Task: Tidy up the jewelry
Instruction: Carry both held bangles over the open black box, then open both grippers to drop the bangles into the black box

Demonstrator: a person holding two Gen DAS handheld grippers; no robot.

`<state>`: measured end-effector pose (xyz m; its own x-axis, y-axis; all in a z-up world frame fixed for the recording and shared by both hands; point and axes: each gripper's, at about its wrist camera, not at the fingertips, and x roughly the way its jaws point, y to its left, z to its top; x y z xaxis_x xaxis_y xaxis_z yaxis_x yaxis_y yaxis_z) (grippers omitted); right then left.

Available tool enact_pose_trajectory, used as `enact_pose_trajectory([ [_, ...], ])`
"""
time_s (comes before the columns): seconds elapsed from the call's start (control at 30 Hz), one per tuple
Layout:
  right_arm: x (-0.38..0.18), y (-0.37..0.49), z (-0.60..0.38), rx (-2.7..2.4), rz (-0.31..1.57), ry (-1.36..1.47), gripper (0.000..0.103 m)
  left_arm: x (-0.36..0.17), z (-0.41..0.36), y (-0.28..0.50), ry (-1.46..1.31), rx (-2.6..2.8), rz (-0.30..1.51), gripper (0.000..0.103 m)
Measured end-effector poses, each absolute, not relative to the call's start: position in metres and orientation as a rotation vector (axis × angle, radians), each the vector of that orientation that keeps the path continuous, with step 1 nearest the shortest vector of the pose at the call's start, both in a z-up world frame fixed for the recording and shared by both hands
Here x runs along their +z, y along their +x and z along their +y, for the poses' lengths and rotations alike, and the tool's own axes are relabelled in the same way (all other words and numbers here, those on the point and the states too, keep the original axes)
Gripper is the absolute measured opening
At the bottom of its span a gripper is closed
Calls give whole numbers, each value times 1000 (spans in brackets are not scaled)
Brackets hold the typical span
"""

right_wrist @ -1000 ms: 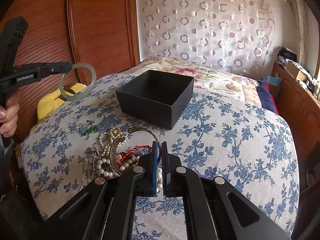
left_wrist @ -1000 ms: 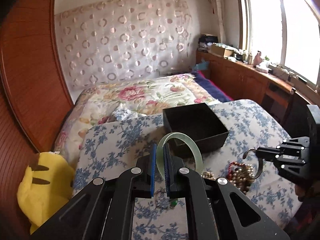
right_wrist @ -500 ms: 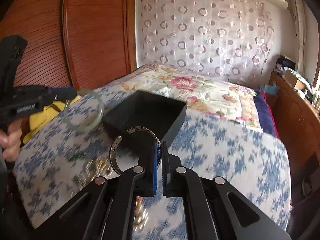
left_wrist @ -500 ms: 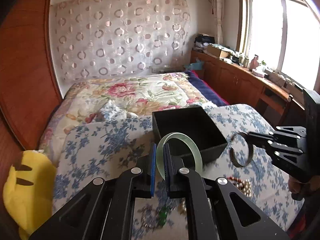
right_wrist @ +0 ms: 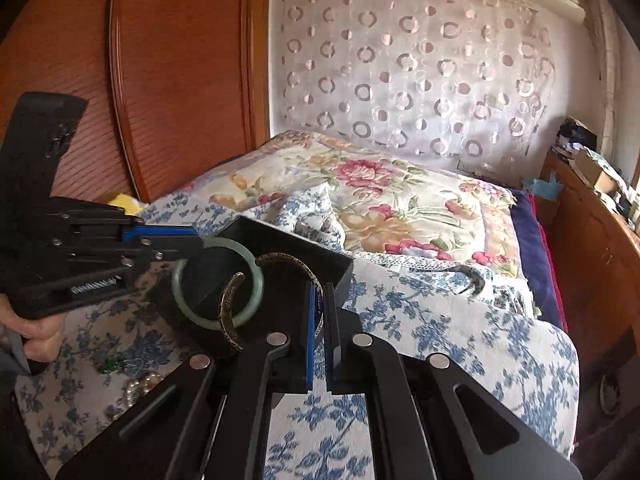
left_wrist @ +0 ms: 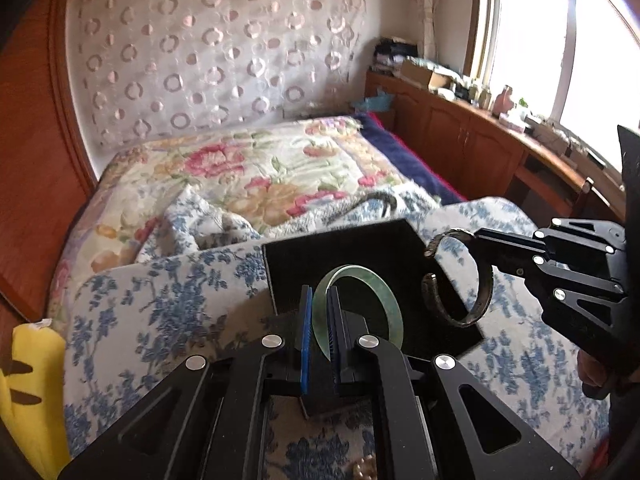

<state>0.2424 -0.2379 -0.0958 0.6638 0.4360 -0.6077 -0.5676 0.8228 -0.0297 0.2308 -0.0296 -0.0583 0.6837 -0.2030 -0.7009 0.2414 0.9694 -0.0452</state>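
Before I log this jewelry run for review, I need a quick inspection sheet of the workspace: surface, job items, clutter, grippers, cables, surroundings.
Surface: blue floral cloth over a raised surface beside the bed.
Job's things: open black box; green bangle and metal cuff bracelet, both held above it.
Clutter: pearl beads and a small green piece lying loose on the cloth.
Grippers: left gripper shut on the green bangle; right gripper shut on the metal cuff bracelet.
Cables: nothing seen.
Surroundings: floral quilt, yellow plush toy, wooden panel, patterned curtain, window.
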Motion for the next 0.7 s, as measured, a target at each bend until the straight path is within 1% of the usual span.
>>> enact_pose_trajectory([
  [0.17, -110, 253, -225, 603, 655, -259, 4, -69, -31, 240, 56, -257, 812, 7],
  [0.5, -125, 254, -203, 664, 708, -325, 6, -53, -12, 221, 45, -233, 764, 7],
  [0.7, -123, 253, -203, 669, 715, -300, 7, -48, 3, 205, 36, -218, 753, 12],
])
